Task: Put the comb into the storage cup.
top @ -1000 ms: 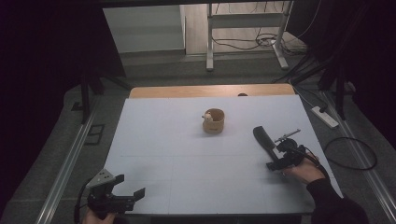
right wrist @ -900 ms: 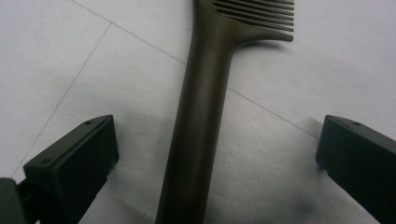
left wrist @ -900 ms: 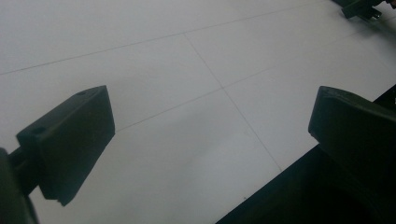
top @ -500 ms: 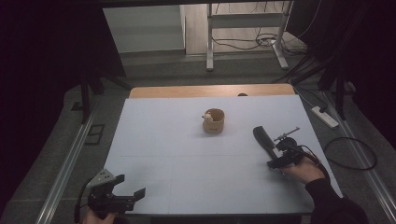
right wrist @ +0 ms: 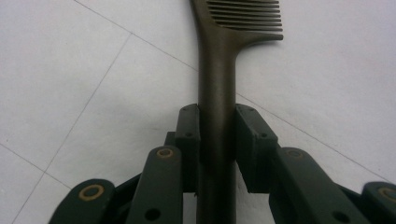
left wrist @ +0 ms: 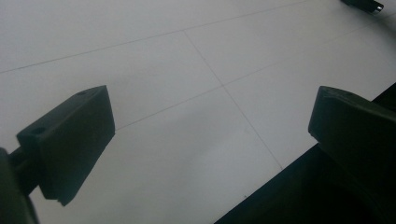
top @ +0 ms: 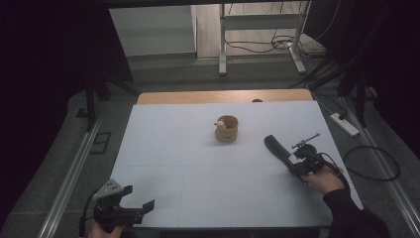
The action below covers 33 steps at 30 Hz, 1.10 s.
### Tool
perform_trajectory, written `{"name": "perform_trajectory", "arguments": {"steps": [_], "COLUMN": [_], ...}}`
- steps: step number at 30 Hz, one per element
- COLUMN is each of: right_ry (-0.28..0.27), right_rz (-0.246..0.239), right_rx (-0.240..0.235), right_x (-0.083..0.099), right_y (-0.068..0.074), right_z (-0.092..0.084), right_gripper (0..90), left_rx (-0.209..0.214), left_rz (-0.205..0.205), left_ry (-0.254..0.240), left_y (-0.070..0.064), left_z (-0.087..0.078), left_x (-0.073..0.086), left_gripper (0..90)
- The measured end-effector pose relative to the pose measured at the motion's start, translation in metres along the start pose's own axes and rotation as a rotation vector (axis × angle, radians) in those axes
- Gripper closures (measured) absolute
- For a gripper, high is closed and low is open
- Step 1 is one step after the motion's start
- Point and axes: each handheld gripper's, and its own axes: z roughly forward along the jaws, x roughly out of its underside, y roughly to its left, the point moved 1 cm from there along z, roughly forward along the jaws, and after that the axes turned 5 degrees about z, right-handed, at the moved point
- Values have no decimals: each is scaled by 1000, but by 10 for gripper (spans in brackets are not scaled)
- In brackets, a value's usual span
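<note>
The right gripper (right wrist: 217,140) had just been closing, and its pads were clamped on the handle of a dark comb (right wrist: 219,79), the handle running straight up between the jaws with the toothed head beyond them. In the high view the comb (top: 275,148) lay on the white table (top: 163,148), its long axis running from the right gripper (top: 296,163) out toward 10 o'clock. The wooden cup (top: 227,129) with a small pale thing inside sat near the table's middle, at about 10 o'clock from the comb's far end and apart from it. So the comb already pointed roughly at the cup, and the right hand (top: 324,179) was much the nearer one. The left gripper (top: 141,208) rested at the table's near-left corner, jaws spread wide with nothing between them, well apart from the cup.
</note>
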Motion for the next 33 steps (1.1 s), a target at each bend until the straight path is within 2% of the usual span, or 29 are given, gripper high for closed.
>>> {"name": "perform_trajectory", "arguments": {"steps": [4, 15, 20, 24, 27, 30, 33], "right_ry": [-17, -62, -88, -100, -112, -135, -153], "right_rz": [-33, -37, -32, -32, -37, -39, -45], "right_rx": [-3, -13, -4, -10, -7, -10, -15], "right_x": [2, 6, 8, 10, 12, 13, 14], "right_y": [0, -2, -2, -3, -3, -3, -3], "right_z": [0, -1, -5, -7, -9, -12, -14], "right_gripper": [722, 723, 724, 724, 724, 724, 724], "left_rx": [-3, -10, -5, -1, -19, 8, 9], "left_rz": [8, 29, 39, 55, 78, 73, 80], "left_ry": [2, -6, -23, -18, -1, -8, -27], "left_y": [-1, -3, -5, -7, -8, -7, -7], "left_z": [0, -1, -2, -1, 0, 2, 2], "left_x": [0, -1, -1, -2, -3, -4, -7], "left_gripper": [9, 3, 3, 2, 5, 9, 11]}}
